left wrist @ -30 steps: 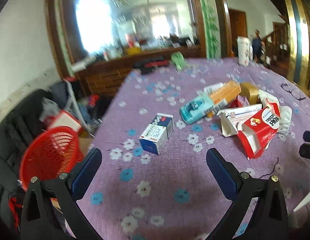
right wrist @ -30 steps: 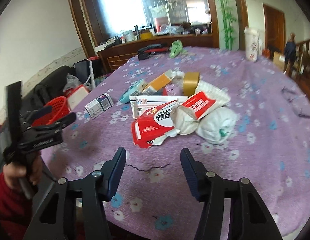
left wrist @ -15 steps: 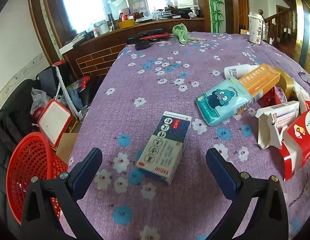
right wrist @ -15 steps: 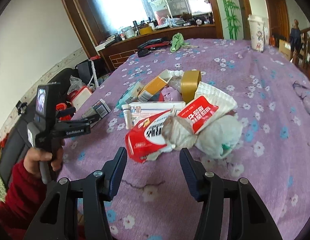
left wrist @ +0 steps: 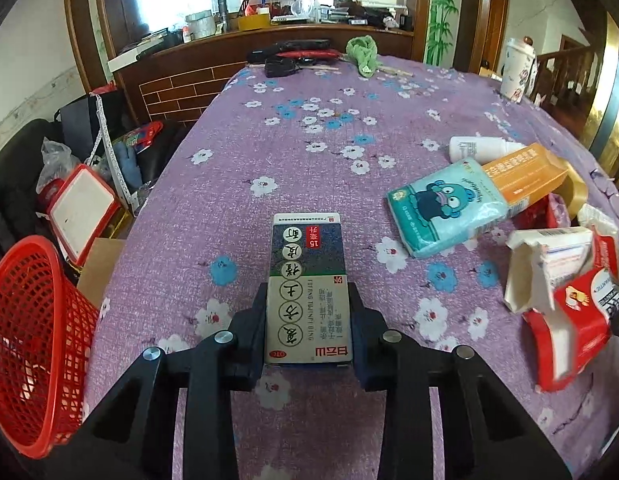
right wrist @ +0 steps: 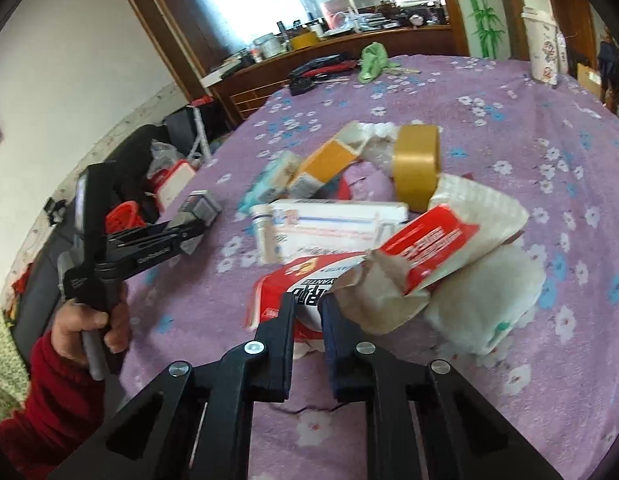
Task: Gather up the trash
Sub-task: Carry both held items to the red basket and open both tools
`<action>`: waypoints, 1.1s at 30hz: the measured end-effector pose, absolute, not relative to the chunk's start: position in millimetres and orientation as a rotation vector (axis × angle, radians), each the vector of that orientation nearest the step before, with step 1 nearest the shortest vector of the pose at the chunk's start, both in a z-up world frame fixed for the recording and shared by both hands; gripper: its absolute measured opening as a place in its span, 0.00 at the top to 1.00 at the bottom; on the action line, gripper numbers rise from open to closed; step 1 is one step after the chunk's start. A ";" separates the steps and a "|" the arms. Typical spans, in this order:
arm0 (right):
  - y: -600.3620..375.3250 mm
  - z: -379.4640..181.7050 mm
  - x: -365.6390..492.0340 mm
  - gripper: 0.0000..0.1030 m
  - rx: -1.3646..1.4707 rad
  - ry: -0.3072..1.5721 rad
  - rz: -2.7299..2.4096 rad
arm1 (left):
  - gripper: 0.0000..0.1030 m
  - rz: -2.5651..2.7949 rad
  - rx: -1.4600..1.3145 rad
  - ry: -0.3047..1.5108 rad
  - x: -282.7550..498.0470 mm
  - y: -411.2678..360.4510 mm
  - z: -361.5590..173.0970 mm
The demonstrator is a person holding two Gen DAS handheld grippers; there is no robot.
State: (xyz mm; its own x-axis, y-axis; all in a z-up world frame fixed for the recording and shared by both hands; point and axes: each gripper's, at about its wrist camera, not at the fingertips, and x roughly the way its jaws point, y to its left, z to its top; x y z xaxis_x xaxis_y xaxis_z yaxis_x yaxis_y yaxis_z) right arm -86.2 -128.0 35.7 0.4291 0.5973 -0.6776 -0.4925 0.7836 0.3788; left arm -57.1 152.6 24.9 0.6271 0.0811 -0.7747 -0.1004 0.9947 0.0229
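Left wrist view: left gripper (left wrist: 308,322) closed on the near end of the medicine box (left wrist: 307,284), one finger against each long side. The box lies flat on the purple floral tablecloth (left wrist: 293,148) at centre frame, its far end pointing to 12 o'clock. Red mesh basket (left wrist: 27,344) sits off the table edge at 9 o'clock.

Right wrist view: right gripper (right wrist: 307,322) narrowed around the near edge of the red wrapper (right wrist: 389,264), which lies at centre on the heap of litter. Frame is motion-blurred; contact looks made but the firmness of the grip cannot be judged.

Handling, judged:
- Box: light cardboard, probably empty or nearly so. Stiff along its edges, will dent under hard squeeze. Side-to-side hold near one end is adequate; the far end may droop on lifting.
- Wrapper: thin, crumpled, slick film, very light. Likely to slip or drag the brown paper (right wrist: 383,292) touching it at 3 o'clock. Best pinched on a folded edge.

Teal tissue pack (left wrist: 449,208) and tape roll (right wrist: 415,166) remain in the heap.
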 end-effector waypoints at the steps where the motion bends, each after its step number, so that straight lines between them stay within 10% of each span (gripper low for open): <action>1: -126.9 36.3 -88.6 0.91 0.130 0.897 0.690 | 0.68 0.101 -0.031 0.882 -59.8 152.7 25.4; 33: -109.1 81.9 -101.9 0.95 0.150 0.797 0.748 | 0.68 0.085 -0.068 0.749 -119.7 154.1 73.4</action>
State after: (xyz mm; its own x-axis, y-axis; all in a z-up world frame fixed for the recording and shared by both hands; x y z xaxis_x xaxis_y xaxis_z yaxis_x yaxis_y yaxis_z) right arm -101.9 -109.1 81.9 0.4609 0.6591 -0.5943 -0.5515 0.7374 0.3901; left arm -119.7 154.1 73.4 0.7293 0.0533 -0.6821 -0.1017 0.9943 -0.0311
